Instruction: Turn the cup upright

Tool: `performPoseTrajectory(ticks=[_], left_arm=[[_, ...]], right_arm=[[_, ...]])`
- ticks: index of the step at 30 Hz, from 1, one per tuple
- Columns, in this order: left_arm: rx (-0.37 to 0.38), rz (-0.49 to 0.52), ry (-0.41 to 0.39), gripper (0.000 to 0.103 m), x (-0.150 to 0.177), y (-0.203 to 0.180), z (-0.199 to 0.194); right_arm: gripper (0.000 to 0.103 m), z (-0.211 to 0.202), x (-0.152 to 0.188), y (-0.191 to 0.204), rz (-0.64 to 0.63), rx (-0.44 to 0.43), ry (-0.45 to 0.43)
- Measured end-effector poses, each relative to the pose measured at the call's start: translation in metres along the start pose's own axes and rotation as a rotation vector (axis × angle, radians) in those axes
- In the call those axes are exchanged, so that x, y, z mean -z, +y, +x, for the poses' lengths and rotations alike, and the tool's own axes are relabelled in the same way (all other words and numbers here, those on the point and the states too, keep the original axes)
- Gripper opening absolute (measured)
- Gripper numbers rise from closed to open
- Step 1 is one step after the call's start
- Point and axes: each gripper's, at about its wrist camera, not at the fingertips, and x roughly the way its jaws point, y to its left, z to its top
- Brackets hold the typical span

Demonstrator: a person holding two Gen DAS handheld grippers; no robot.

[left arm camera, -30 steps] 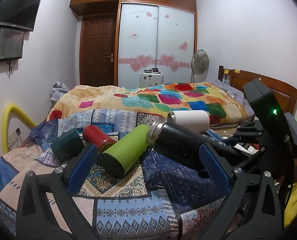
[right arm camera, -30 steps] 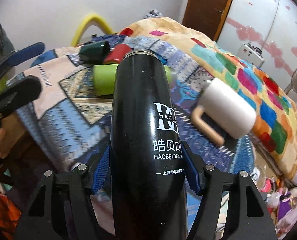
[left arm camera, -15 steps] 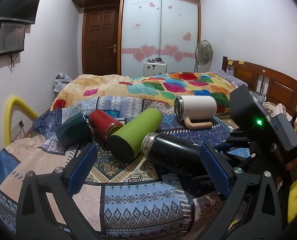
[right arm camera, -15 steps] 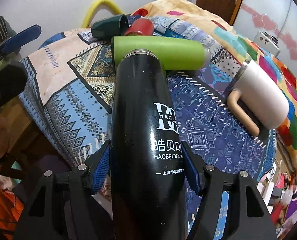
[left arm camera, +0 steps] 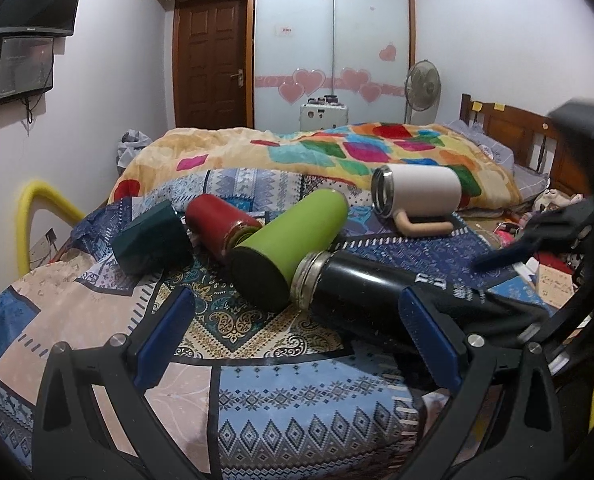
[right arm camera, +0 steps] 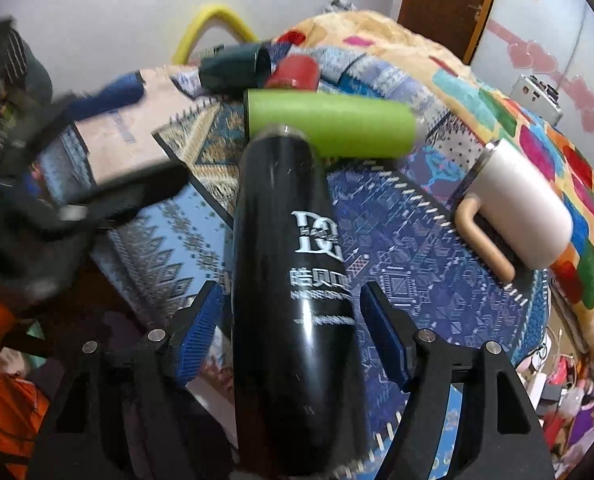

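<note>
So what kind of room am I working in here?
A bedroom, almost certainly. The cups lie on a bed with a patchwork quilt and a wooden headboard. Behind it is a sliding wardrobe with heart stickers, and a wall TV hangs to the left.

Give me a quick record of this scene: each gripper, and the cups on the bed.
left gripper: open, empty
right gripper: open, one jaw on each side of the black bottle, small gaps
black bottle: on its side, mouth beside the green bottle
green bottle: on its side
white mug: on its side
red cup, dark green cup: on their sides
</note>
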Motion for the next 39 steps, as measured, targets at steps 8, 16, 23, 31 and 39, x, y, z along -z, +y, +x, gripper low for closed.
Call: performPoseTrajectory(ticks=[8, 16, 23, 31, 39], left_arm=[[0.008, 0.009, 0.085, 0.103, 0.01, -0.004, 0.026], [0.02, 0.046, 0.136, 0.103, 0.01, -0.016, 0.042], [0.022, 0.076, 0.168, 0.103, 0.005, -0.016, 0.047], [0.049, 0.089, 0.204, 0.103, -0.009, -0.006, 0.047], [0.075, 0.061, 0.233, 0.103, -0.018, -0.002, 0.043]], right_arm=[[0.084, -0.029, 0.014, -0.063, 0.142, 0.16, -0.086], [0.083, -0.006, 0.04, -0.076, 0.14, 0.123, -0.009], [0.083, -0.014, 0.041, -0.056, 0.101, 0.076, -0.064], [0.083, -0.008, 0.04, -0.037, 0.129, -0.001, -0.122], [0.083, -0.008, 0.036, -0.024, 0.168, -0.039, -0.199]])
